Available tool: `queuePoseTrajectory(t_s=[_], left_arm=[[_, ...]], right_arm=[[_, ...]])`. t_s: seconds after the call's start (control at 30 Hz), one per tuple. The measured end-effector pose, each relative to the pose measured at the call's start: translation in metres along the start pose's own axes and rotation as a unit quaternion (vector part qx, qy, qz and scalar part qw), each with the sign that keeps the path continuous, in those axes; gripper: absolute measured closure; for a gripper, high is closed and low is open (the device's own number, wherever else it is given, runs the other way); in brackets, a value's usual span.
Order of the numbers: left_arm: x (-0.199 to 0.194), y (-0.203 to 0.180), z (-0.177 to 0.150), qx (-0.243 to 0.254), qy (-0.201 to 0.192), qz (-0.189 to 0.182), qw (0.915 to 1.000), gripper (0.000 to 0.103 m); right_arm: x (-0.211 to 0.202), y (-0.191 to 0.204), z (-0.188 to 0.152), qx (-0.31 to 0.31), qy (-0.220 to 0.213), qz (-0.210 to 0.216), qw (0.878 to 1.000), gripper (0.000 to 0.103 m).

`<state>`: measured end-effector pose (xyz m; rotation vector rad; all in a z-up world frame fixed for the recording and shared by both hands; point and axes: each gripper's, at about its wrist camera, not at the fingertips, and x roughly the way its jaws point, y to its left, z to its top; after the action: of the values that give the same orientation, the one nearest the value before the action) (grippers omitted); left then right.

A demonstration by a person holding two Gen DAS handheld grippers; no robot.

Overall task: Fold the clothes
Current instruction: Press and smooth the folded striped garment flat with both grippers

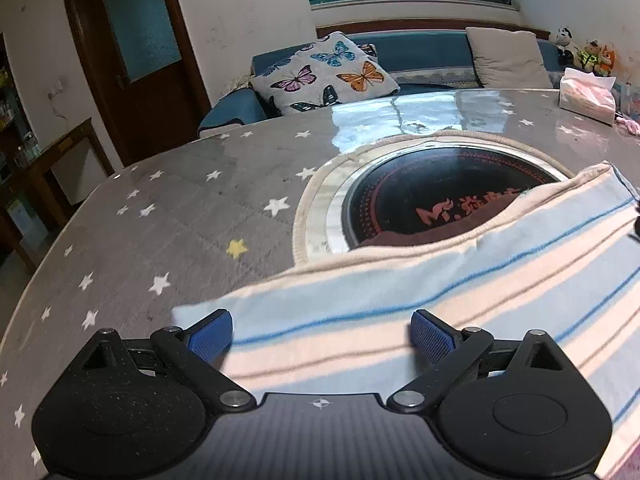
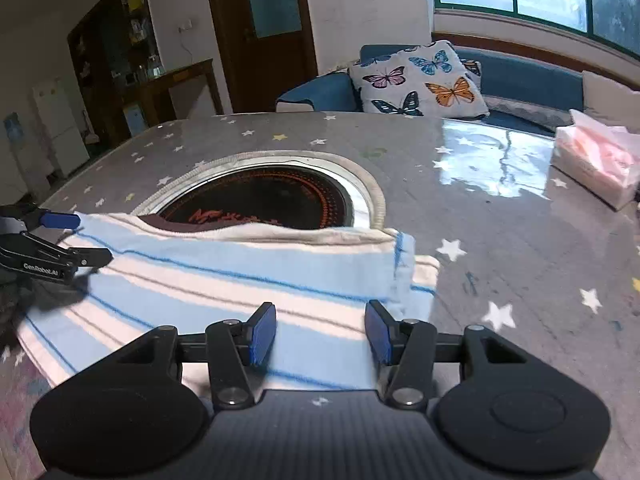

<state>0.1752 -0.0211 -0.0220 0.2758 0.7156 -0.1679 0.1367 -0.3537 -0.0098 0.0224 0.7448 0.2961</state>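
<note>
A garment [image 1: 420, 300] striped in white, pale blue and pink lies flat on the grey starry tablecloth [image 1: 160, 208]. Its collar edge overlaps the round black hob [image 1: 440, 196] set into the table. My left gripper [image 1: 322, 334] stands open wide above the garment's left end, and its blue pads touch nothing. In the right wrist view my right gripper [image 2: 320, 334] is open over the near right part of the garment [image 2: 240, 276], with cloth under the gap but not pinched. The left gripper [image 2: 80, 240] shows at the left edge of that view, by the garment's far corner.
A pink tissue pack [image 2: 596, 160] sits on the glossy table cover at the far right. Behind the table stands a blue sofa [image 1: 420, 52] with a butterfly cushion [image 1: 324, 74]. Bare starry tablecloth stretches to the left and to the right of the garment.
</note>
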Motion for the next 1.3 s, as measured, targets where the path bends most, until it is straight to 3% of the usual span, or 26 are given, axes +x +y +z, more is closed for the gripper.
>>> queuePoseTrajectory(t_s=[0.27,0.93,1.3], left_arm=[[-0.020,0.007,-0.017,-0.011,-0.006,0.014,0.9998,0.004],[-0.071,0.032,-0.070,-0.048,-0.016,0.059,0.9970,0.001],[-0.089,0.037,-0.090,-0.068,-0.004,0.038,0.9970,0.003]], right_arm=[[-0.022,0.019,-0.019,-0.020,-0.002,0.012,1.000,0.049],[-0.056,0.038,-0.066,-0.059,-0.012,-0.008,0.998,0.048],[-0.074,0.038,-0.079,-0.065,-0.008,-0.012,0.998,0.048]])
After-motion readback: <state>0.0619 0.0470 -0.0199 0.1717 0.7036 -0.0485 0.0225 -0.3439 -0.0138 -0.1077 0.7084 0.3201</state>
